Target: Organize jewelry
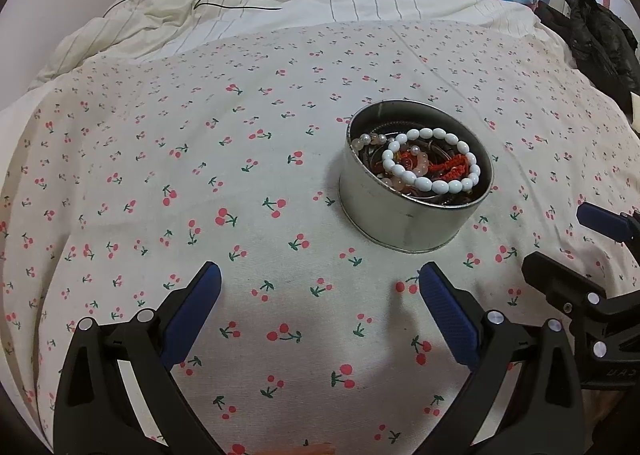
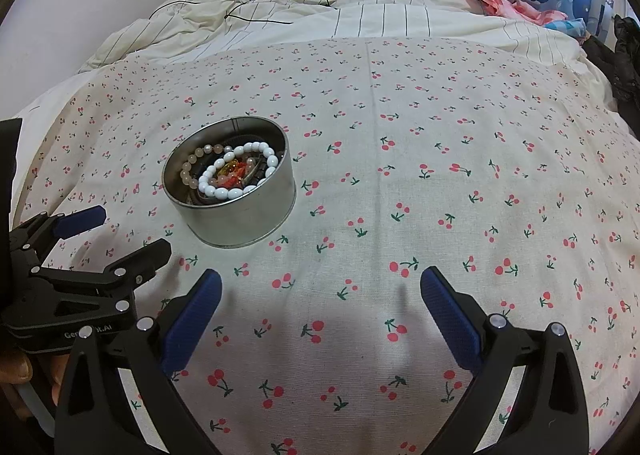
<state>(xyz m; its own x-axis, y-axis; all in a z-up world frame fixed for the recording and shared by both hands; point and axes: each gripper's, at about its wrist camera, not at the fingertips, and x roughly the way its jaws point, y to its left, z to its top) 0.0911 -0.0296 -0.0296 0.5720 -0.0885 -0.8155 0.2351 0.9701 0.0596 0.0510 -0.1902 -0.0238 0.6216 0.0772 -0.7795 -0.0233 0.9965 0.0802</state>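
Here, round tin [image 1: 404, 215] heaped with white bead bracelet [image 1: 430, 161] over half-hidden tangled pieces, both grippers' fingers [image 1: 448, 307] spread wide, empty

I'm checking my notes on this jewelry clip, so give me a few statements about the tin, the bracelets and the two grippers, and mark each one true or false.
1. The round metal tin stands on the cherry-print cloth. True.
2. The white bead bracelet lies on the cloth beside the tin. False: it lies inside the tin, on top of the other jewelry.
3. The left hand-held gripper is open and holds nothing. True.
4. The right hand-held gripper is shut on a bracelet. False: it is open and empty.
5. A lid covers the tin. False: the tin is open at the top.
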